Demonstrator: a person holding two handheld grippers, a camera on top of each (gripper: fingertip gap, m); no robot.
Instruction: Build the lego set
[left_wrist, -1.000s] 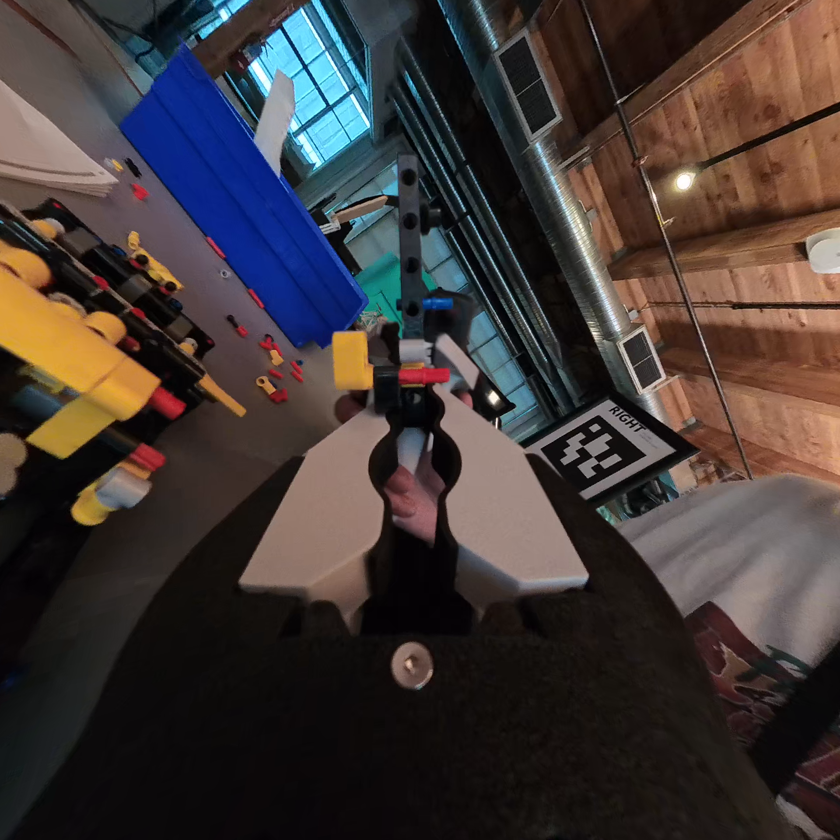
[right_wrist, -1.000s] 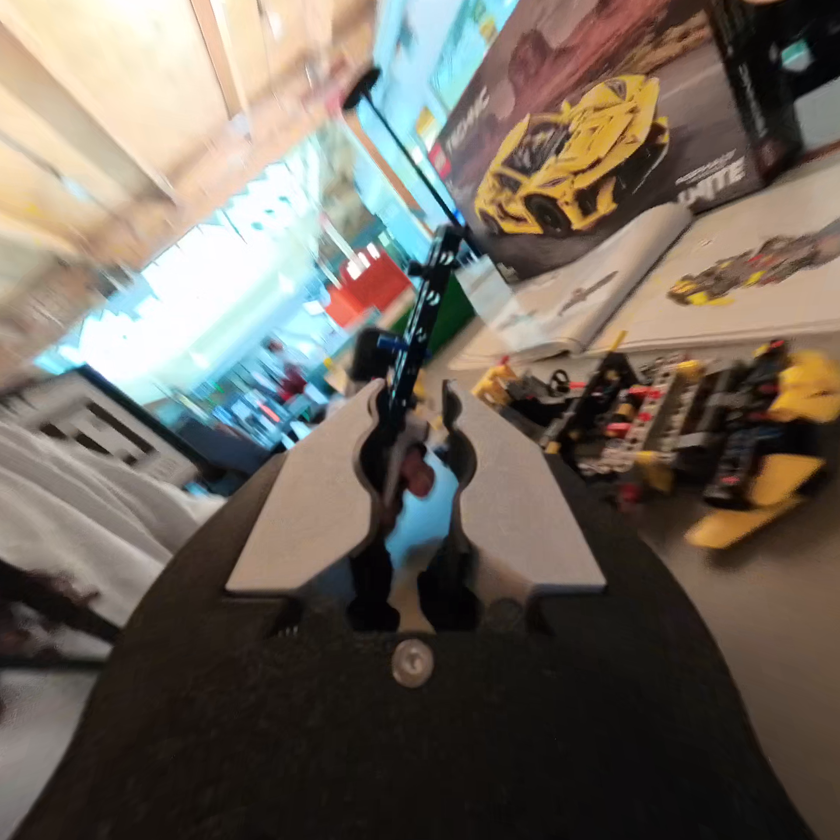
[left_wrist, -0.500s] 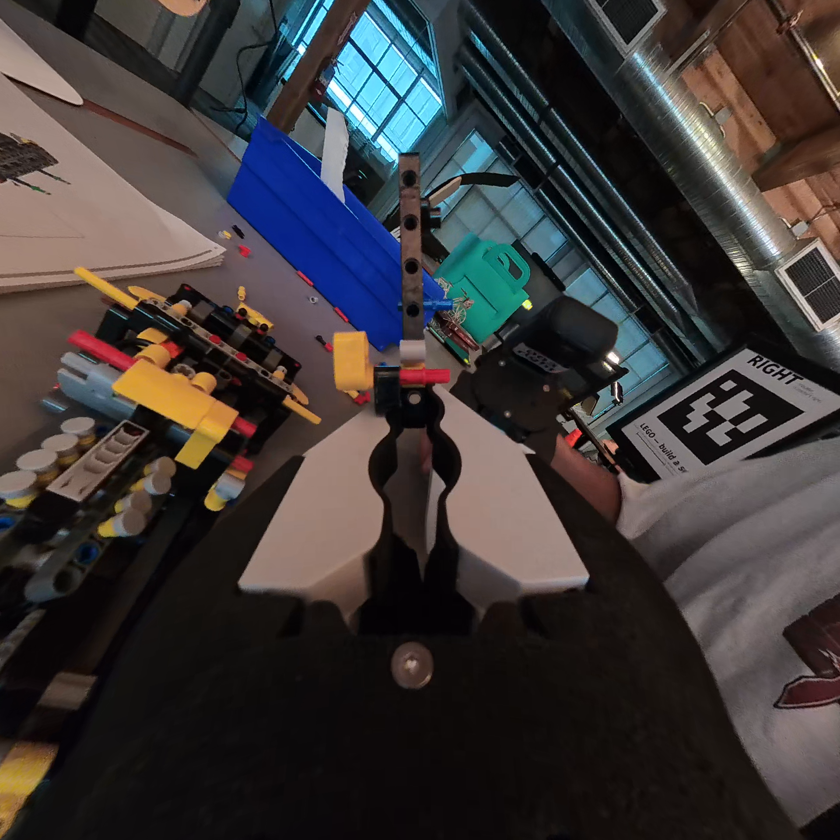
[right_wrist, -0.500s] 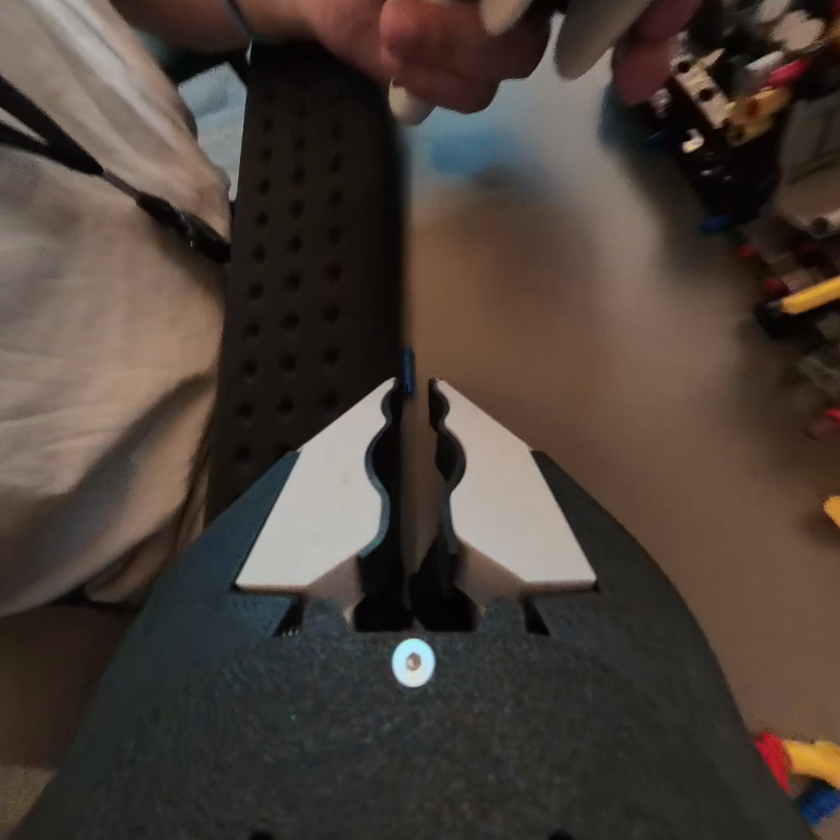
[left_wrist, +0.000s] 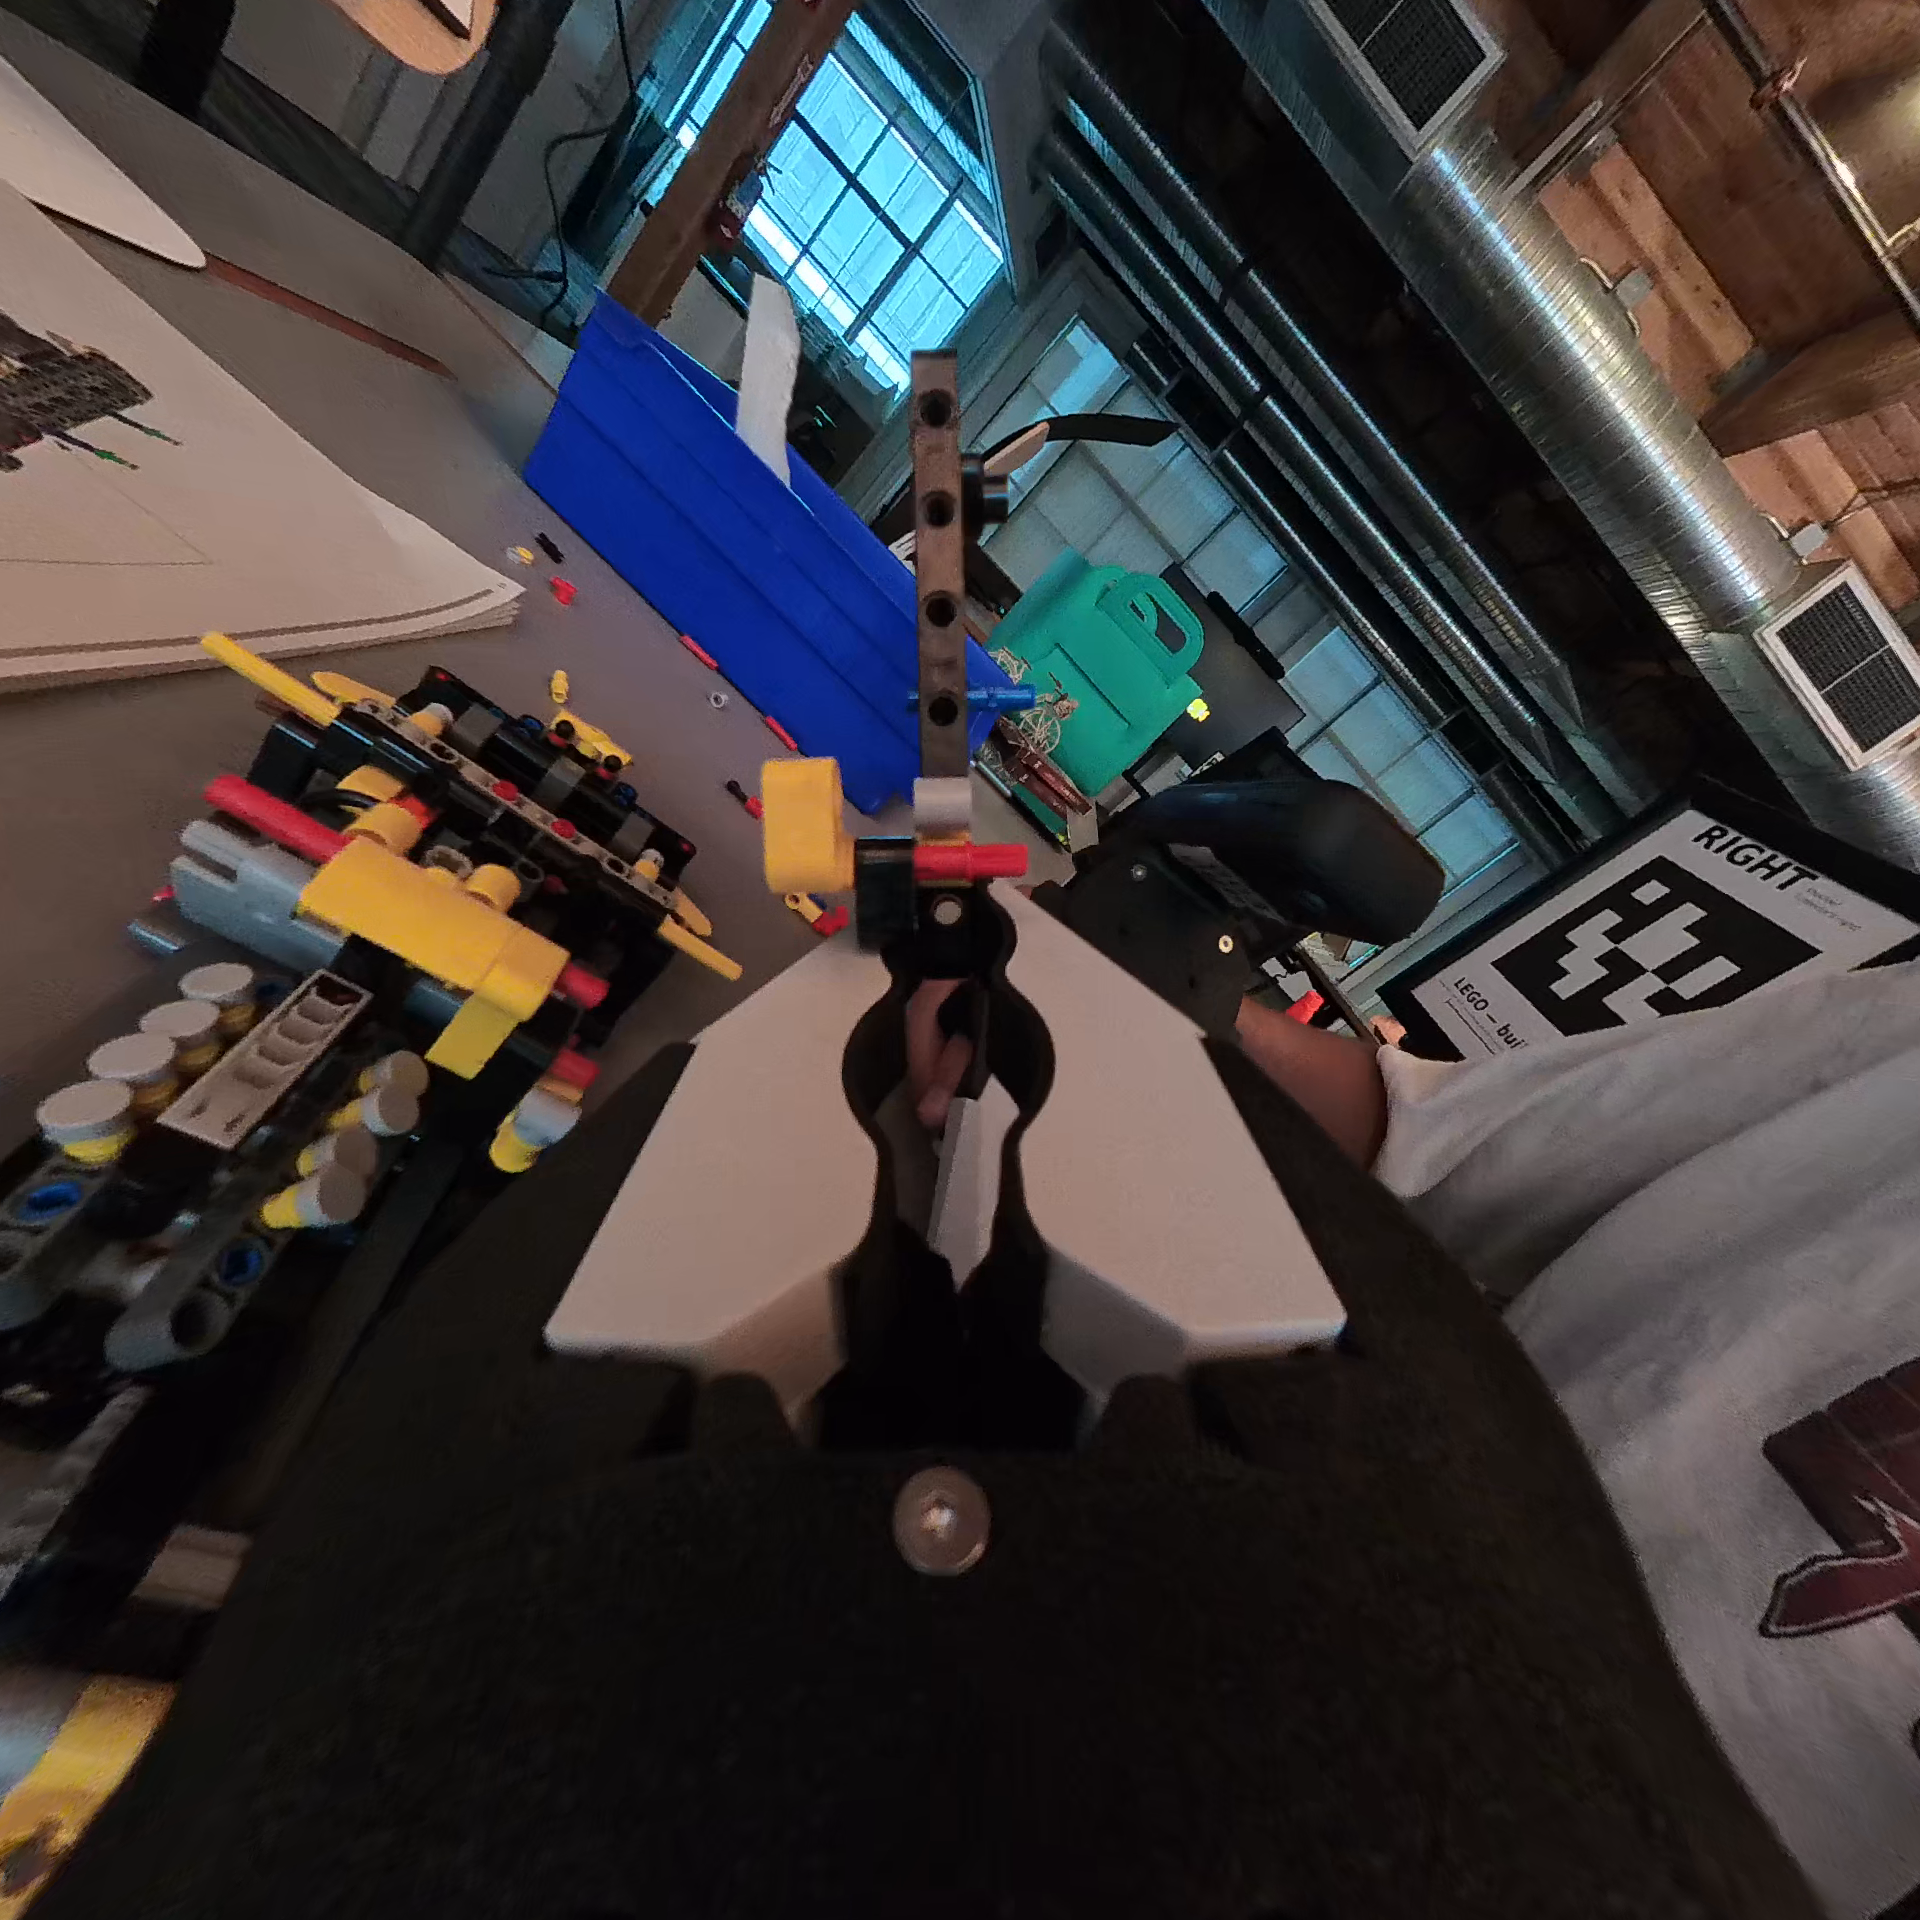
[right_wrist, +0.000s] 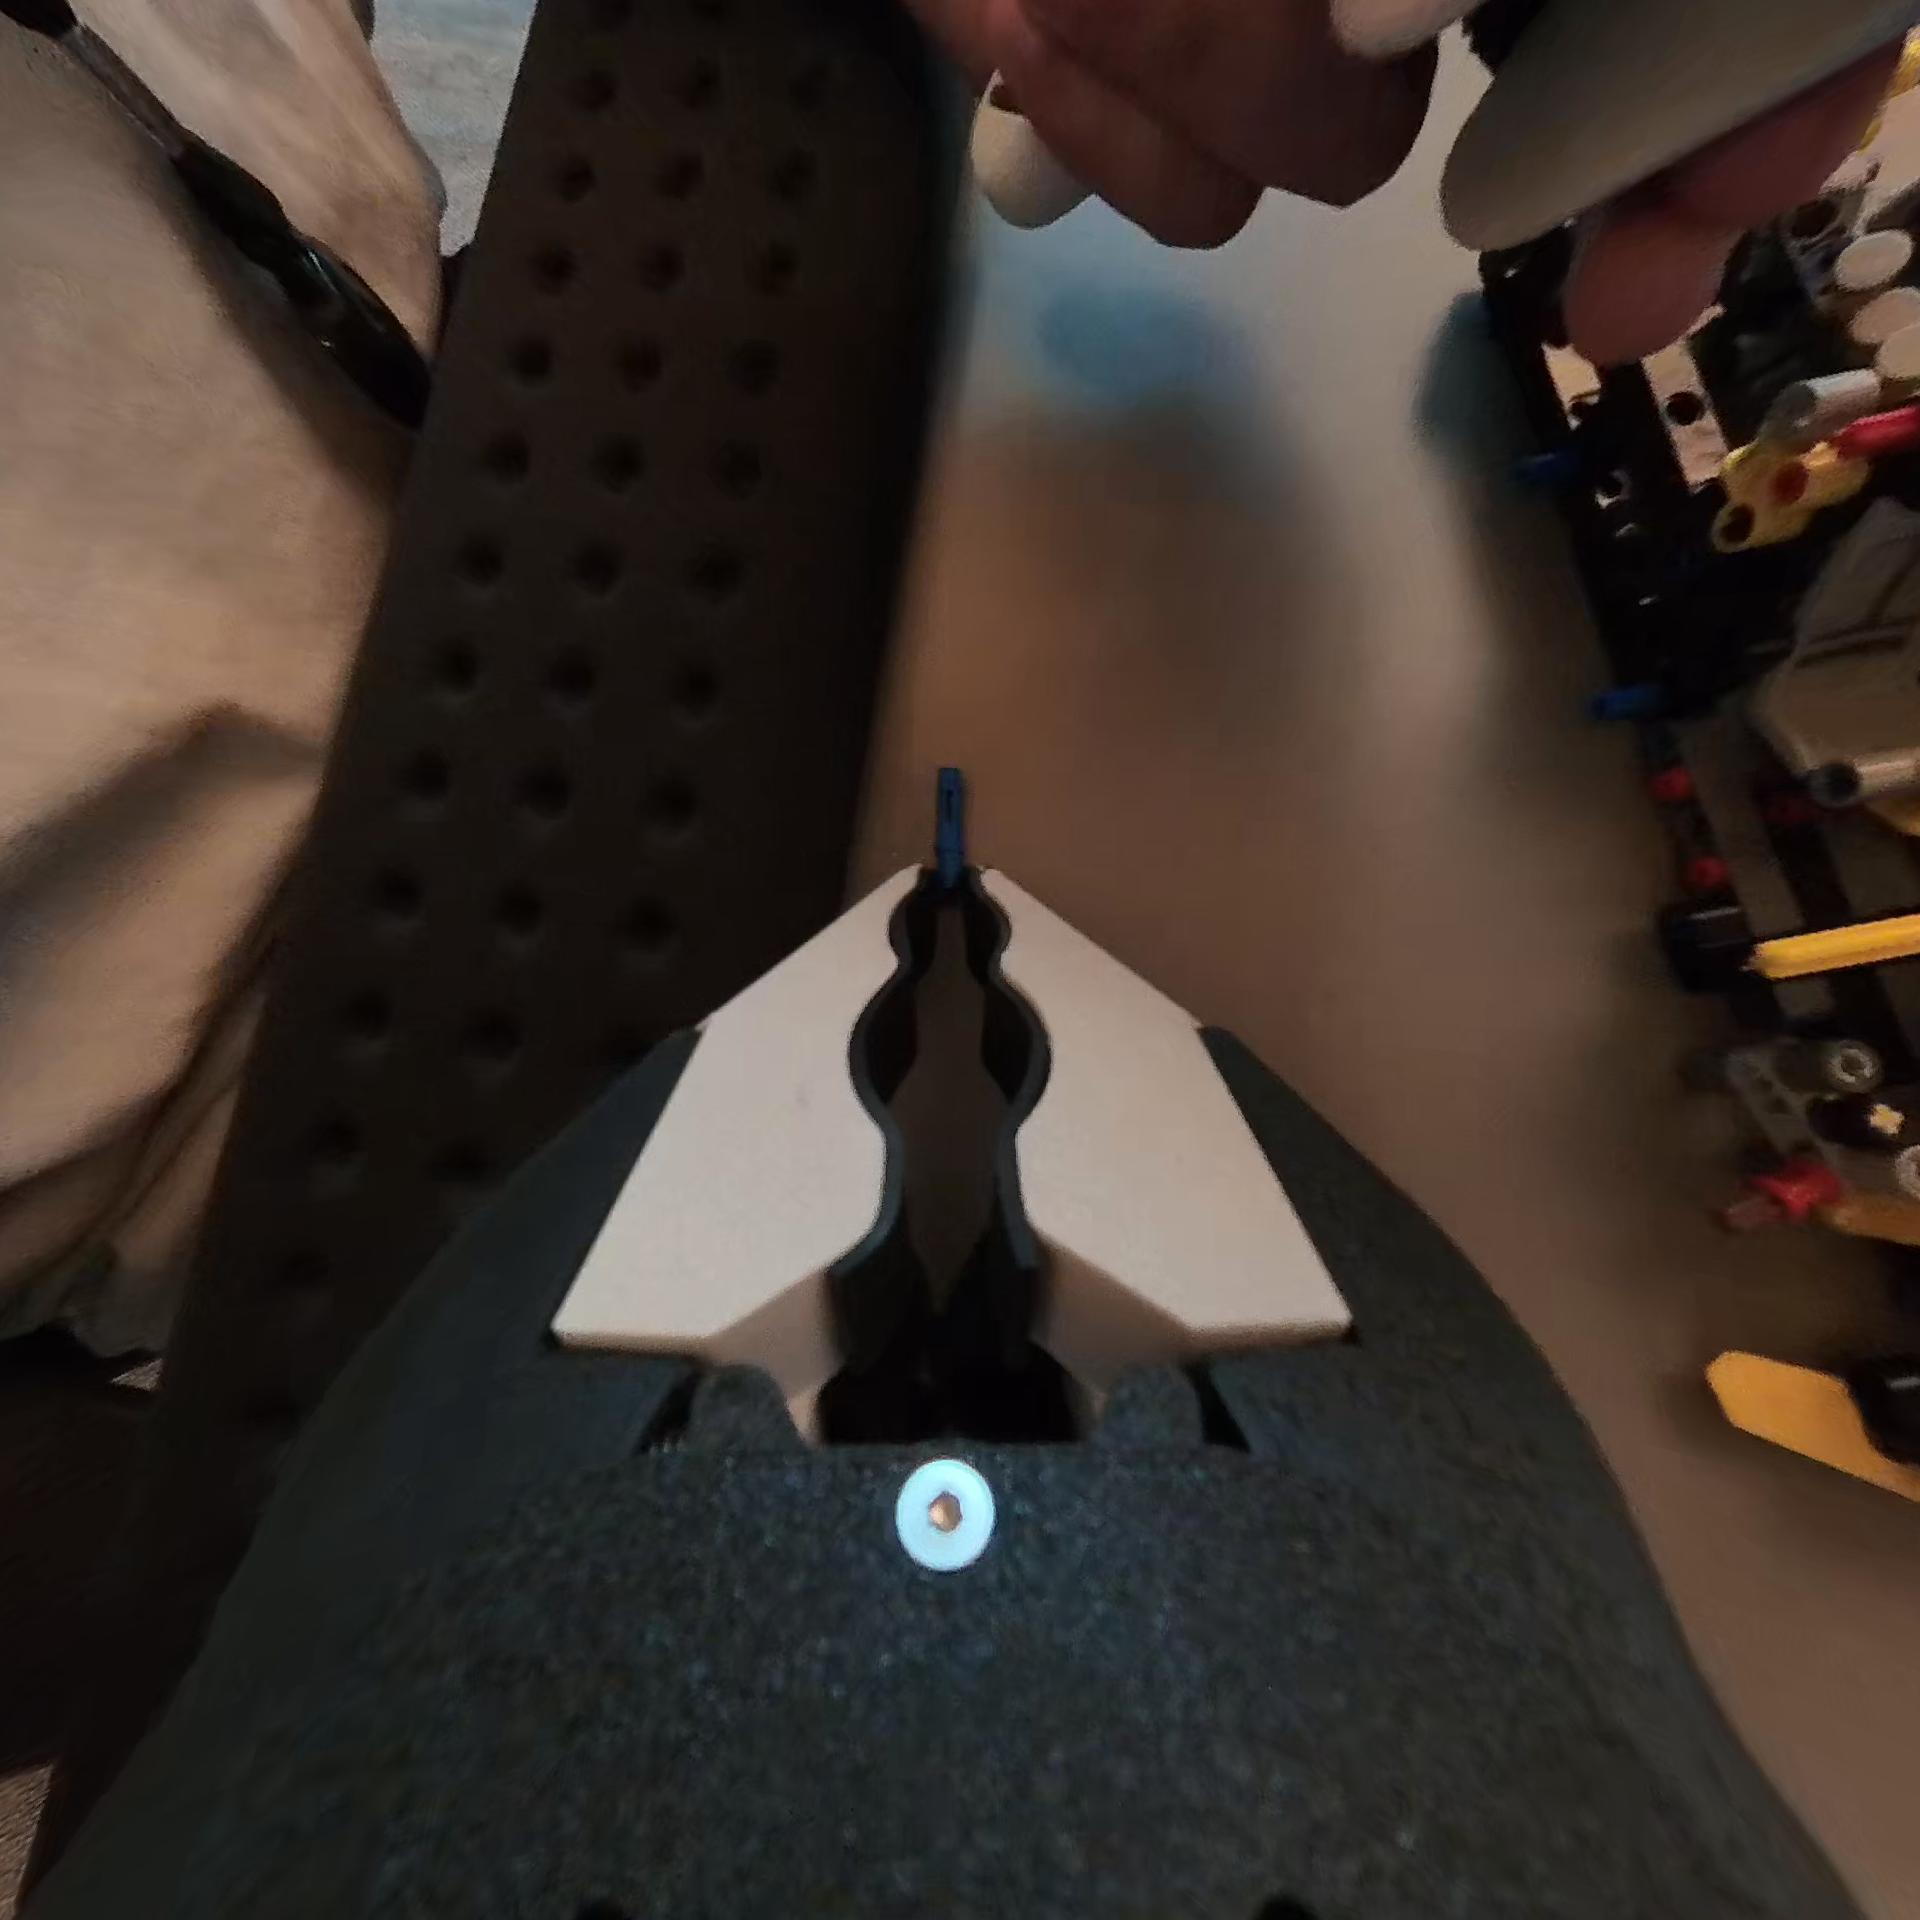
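Observation:
My left gripper (left_wrist: 945, 920) is shut on a small lego sub-assembly (left_wrist: 940, 852). It has an upright dark grey beam with holes (left_wrist: 937, 561), a blue pin through it, a yellow piece (left_wrist: 802, 840) on the left and a red axle. It is held in the air above the table. My right gripper (right_wrist: 948, 873) is shut on a small blue pin (right_wrist: 948, 816) that sticks out past the tips. It points down at the grey table (right_wrist: 1247, 727). The partly built yellow and black car chassis (left_wrist: 436, 894) lies on the table; it also shows in the right wrist view (right_wrist: 1787, 644).
A blue bin (left_wrist: 717, 551), an open instruction booklet (left_wrist: 208, 520) and scattered small parts (left_wrist: 561, 587) lie beyond the chassis. A black perforated strip (right_wrist: 623, 520) and a person's hand (right_wrist: 1195, 114) are close in front of the right gripper. A green bag (left_wrist: 1101, 655) stands behind. The gap from one gripper's tips to the other's is roughly 15 cm.
My right gripper was open around the beam; it has swung down toward the table and is now shut on a blue pin. My left gripper has tilted, still holding the sub-assembly.

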